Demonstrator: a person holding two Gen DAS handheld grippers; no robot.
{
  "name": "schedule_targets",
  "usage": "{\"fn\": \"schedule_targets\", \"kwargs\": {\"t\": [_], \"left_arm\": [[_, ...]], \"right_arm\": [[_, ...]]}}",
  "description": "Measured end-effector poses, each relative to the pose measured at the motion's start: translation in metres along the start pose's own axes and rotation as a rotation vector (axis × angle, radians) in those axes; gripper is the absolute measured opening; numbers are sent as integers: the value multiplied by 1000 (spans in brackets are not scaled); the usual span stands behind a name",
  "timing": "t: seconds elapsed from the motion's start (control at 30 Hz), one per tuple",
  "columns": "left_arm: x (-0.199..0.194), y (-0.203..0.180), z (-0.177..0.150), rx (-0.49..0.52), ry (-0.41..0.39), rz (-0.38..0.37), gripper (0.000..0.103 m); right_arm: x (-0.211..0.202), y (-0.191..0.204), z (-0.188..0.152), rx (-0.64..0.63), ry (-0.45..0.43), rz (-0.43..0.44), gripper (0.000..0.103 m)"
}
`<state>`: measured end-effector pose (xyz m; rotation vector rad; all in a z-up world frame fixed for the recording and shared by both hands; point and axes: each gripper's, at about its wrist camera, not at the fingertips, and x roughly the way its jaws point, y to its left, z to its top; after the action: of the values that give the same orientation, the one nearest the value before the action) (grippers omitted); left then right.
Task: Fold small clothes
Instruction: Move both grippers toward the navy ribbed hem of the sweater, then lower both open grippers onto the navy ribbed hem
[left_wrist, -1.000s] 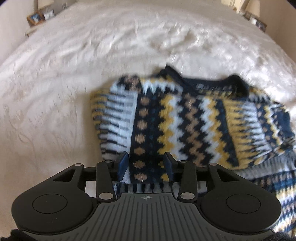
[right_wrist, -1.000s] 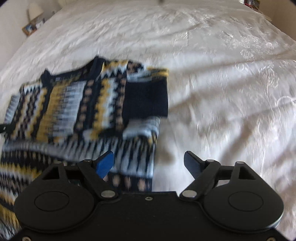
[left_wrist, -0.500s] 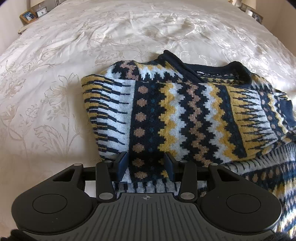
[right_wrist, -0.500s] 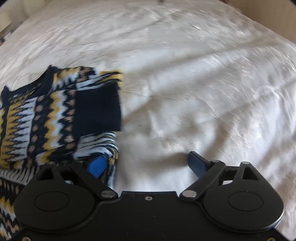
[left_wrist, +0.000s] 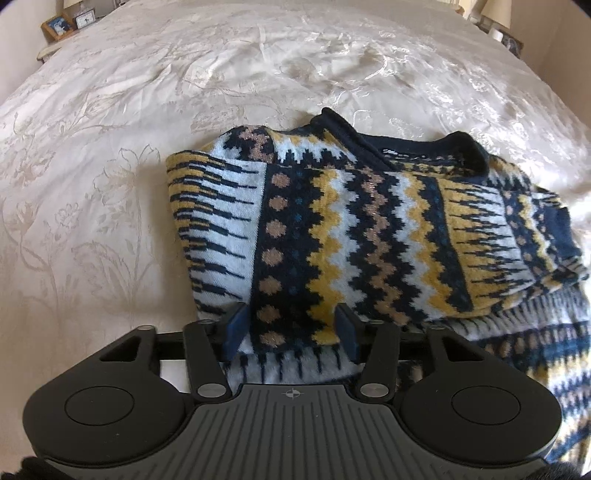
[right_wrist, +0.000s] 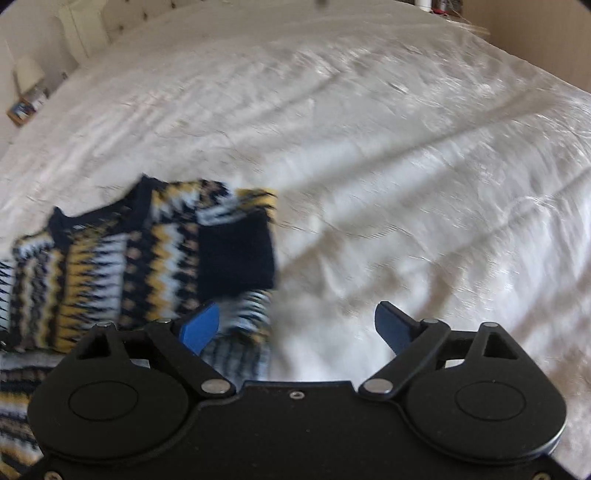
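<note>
A small knitted sweater (left_wrist: 362, 236) with navy, yellow, white and tan zigzag bands lies on the bed, its sleeves folded across the body. My left gripper (left_wrist: 291, 328) sits at the sweater's near edge with its jaws around a fold of the knit, closed onto it. In the right wrist view the sweater (right_wrist: 147, 258) lies at the left, blurred by motion. My right gripper (right_wrist: 295, 325) is open wide and empty. Its left fingertip (right_wrist: 199, 325) is over the sweater's right edge and its right fingertip is over bare bedspread.
The cream floral bedspread (left_wrist: 92, 192) stretches all round the sweater. A bedside table with photo frames (left_wrist: 59, 27) stands at the far left corner, and a lamp and frames (left_wrist: 498, 22) at the far right.
My right gripper swung right off the sweater, then back left, staying open. My left gripper kept its hold, and the sweater's view shifted slightly.
</note>
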<state>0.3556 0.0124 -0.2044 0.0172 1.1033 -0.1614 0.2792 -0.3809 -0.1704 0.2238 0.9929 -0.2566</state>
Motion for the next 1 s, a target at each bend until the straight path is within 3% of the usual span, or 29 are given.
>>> {"fn": "schedule_targets", "kwargs": {"t": [0.13,0.43,1.0], "left_arm": [[-13,-7,-12,5,8,-6,73],[-54,-14,-60,-13,13,8,85],[-124,-37,-144,-135,-15,62,85]], "right_arm": [[-3,20,-5,-40,8,47,95],[-28,43,-42,-126,52,162,102],[-85,26,-107,-159,60,257,102]]}}
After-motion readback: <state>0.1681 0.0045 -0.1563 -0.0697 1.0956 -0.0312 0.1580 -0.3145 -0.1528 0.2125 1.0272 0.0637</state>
